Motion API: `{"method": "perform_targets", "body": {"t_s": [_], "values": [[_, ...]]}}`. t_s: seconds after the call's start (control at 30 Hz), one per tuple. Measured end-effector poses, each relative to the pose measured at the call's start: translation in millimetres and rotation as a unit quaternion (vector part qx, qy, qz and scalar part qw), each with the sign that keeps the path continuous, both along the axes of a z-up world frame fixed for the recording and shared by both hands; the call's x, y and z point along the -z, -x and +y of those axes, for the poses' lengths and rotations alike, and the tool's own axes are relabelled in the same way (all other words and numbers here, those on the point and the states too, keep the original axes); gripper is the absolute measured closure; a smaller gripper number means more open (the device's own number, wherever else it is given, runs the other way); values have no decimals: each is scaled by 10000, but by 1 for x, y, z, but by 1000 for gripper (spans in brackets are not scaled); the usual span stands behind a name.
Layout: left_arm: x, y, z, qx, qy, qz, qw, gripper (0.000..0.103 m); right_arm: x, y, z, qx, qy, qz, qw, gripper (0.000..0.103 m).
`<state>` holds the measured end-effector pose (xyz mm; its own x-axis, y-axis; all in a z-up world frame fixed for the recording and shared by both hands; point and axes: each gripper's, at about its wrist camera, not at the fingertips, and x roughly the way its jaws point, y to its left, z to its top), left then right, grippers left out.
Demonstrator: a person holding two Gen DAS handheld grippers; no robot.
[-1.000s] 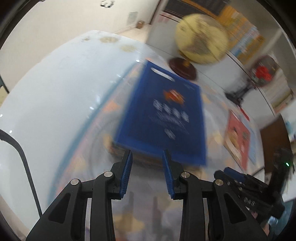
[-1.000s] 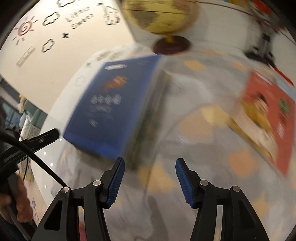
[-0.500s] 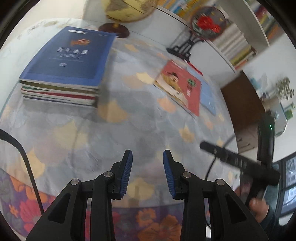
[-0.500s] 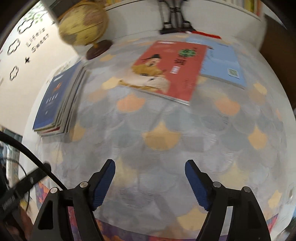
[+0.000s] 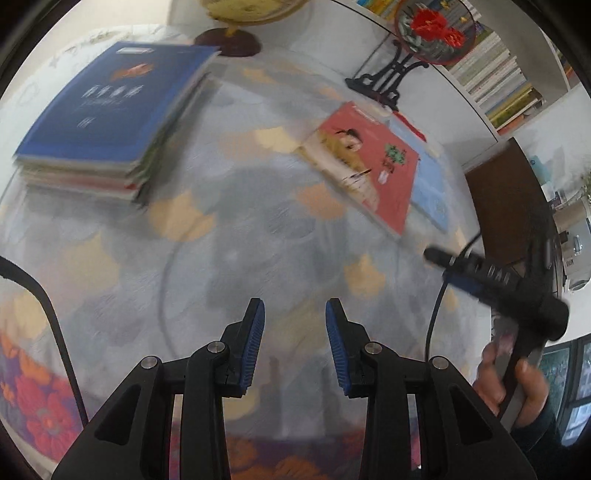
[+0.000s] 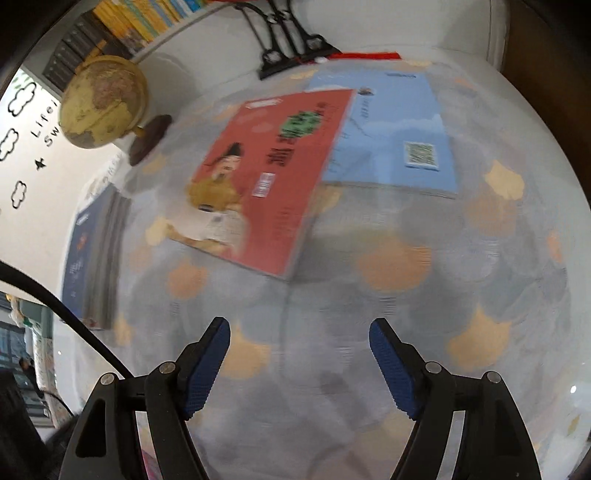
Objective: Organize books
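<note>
Books: a flat red-covered one (image 6: 266,181) overlaps a pale blue one (image 6: 399,136); both grippers, left (image 5: 293,314) and right (image 6: 299,332), are held apart, empty.

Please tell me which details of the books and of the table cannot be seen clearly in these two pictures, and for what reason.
- Stack of books, left wrist view: motion blur smears the blue cover's title and the spines; the book count is unclear.
- Light blue book, right wrist view: the red book covers its left part.
- Red book's small print: blurred in both views.
- Globe, left wrist view: cut off by the top edge.
- Tablecloth pattern: blurred.
</note>
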<state>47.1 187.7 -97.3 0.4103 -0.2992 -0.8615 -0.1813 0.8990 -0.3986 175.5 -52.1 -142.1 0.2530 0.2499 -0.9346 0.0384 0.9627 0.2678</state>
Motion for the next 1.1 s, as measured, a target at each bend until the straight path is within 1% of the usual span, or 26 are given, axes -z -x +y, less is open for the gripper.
{"method": "perform_targets", "body": {"t_s": [0.07,0.1,0.13,0.17,0.2,0.23,0.3,0.37,0.4,0.43,0.53,0.6,0.67,0.7,0.73,0.77,0.83,0.93,1.1], "values": [[-4,-21,-10,85,-135,-69,9998,71,6,-8,-13,-24,-34,25,10000,27],[-7,-39,-15,148,-212,-134,9996,71,6,-12,-17,-48,-50,-12,10000,27],[-7,-51,-17,184,-224,-157,9995,69,6,-18,-19,-83,-82,-61,9999,27],[-5,-73,-19,225,-251,-147,9993,64,6,-25,-21,-130,-152,-131,9997,27],[-2,-92,-19,213,-288,-142,9993,62,5,-33,-21,-182,-253,-219,9993,27],[1,-103,-18,186,-328,-141,9992,62,5,-40,-21,-220,-313,-292,9988,27],[11,-142,-17,125,-408,-76,9991,62,10,-59,-18,-308,-357,-404,9981,27],[19,-166,-16,136,-395,-33,9991,62,19,-75,-15,-309,-434,-346,9980,36],[26,-182,-17,154,-478,2,9987,62,22,-81,-15,-296,-570,-341,9974,42],[30,-189,-17,147,-540,27,9984,62,25,-87,-15,-276,-651,-318,9970,42],[44,-208,-19,192,-716,148,9971,62,31,-92,-11,-291,-684,-376,9965,45],[51,-214,-20,207,-838,184,9961,62,35,-94,-6,-405,-663,-397,9962,48],[50,-215,-20,197,-848,45,9962,62,37,-94,2,-521,-508,-507,9961,48],[51,-215,-21,239,-815,55,9964,62,37,-94,3,-568,-458,-559,9958,48],[50,-215,-23,355,-804,64,9961,62,37,-95,6,-613,-422,-587,9955,48],[50,-215,-28,601,-689,91,9958,61,38,-95,8,-654,-396,-607,9952,48],[48,-209,-32,774,-668,118,9947,62,38,-95,11,-756,-478,-597,9942,46],[48,-187,-35,916,-581,175,9940,62,35,-91,12,-906,-264,-647,9934,47],[48,-115,-41,839,-166,290,9959,62,33,-59,5,-1377,-259,-532,9887,47]]}}
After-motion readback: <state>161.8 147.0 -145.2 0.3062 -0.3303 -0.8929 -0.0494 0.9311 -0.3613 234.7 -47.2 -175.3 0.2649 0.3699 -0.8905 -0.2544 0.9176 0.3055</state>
